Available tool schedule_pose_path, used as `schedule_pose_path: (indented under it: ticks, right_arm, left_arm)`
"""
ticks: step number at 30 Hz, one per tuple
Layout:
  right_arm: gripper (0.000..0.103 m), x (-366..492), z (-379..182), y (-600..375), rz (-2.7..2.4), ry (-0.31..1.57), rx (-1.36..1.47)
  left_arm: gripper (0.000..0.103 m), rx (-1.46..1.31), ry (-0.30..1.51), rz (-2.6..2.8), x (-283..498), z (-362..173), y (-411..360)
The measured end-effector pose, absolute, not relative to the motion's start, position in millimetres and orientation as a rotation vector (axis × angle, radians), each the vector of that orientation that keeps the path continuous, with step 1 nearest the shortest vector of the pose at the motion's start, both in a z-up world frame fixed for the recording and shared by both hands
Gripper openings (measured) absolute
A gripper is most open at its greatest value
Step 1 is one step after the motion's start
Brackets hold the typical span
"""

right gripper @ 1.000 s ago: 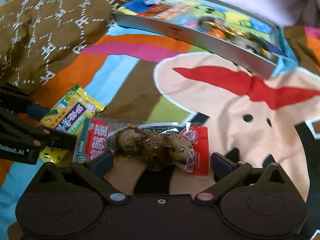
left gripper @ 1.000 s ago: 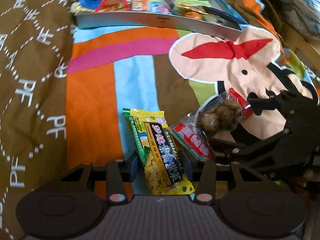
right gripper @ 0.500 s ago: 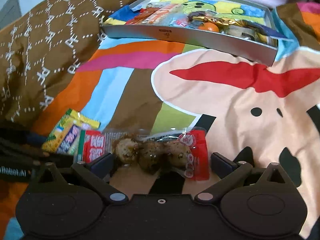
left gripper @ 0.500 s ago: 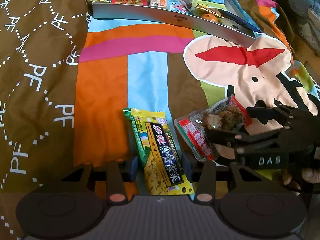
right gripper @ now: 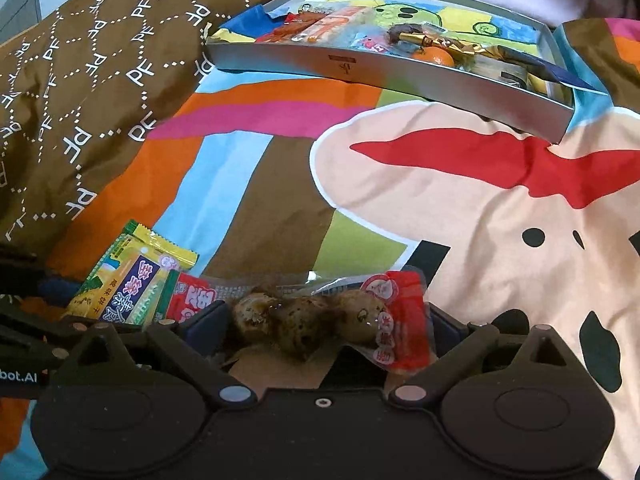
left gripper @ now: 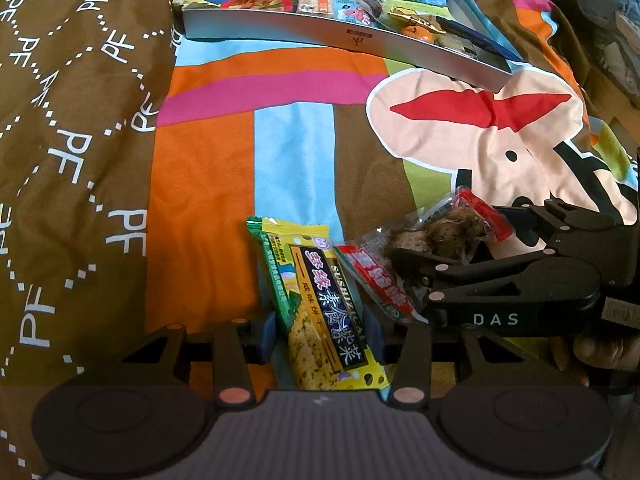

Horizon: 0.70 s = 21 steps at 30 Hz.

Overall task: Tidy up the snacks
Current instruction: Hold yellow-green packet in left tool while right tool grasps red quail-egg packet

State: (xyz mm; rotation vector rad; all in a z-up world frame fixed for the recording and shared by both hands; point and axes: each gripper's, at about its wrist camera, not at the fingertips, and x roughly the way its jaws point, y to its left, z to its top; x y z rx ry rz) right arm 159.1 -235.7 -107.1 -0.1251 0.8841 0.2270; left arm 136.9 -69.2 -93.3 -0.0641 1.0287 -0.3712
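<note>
My left gripper (left gripper: 320, 332) is shut on a yellow-green cracker packet (left gripper: 316, 280), which sticks forward from between the blue pads. To its right my right gripper (left gripper: 456, 236) is shut on a clear and red packet of brown quail eggs (left gripper: 436, 232). The right wrist view shows that egg packet (right gripper: 304, 320) crosswise between the fingers, with the cracker packet (right gripper: 132, 284) just left of it and their edges overlapping. Further away lies a shallow grey tray (left gripper: 360, 38) (right gripper: 348, 66) holding several snacks.
Everything rests on a soft colourful bedspread (left gripper: 280, 92) with a cartoon monkey face (right gripper: 460, 200). A brown quilt printed "PF" (left gripper: 72, 140) rises on the left. A hand (left gripper: 592, 348) holds the right gripper's handle. Pale fabric lies behind the tray.
Both grippers have risen with their packets held, and the tray shows more of its inside. The two packets have drawn closer together.
</note>
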Motion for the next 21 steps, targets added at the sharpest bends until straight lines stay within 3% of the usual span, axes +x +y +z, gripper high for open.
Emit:
schedule_pose_path:
  ticks: [3, 5, 16, 21]
  right_arm:
    - [0.093, 156, -105, -235, 0.236, 0.865, -0.131]
    - [0.085, 151, -101, -233, 0.255, 0.836, -0.158]
    - [0.084, 131, -98, -206, 0.247, 0.691, -0.446]
    - [0.083, 130, -94, -207, 0.216, 0.654, -0.485]
  left_arm:
    - [0.045, -0.072, 1.022, -0.367, 135, -92, -68]
    - [0.043, -0.078, 1.018, -0.366, 134, -92, -68]
    - [0.023, -0.032, 0.986, -0.389, 126, -90, -77]
    - [0.022, -0.051, 0.983, -0.392, 127, -91, -75]
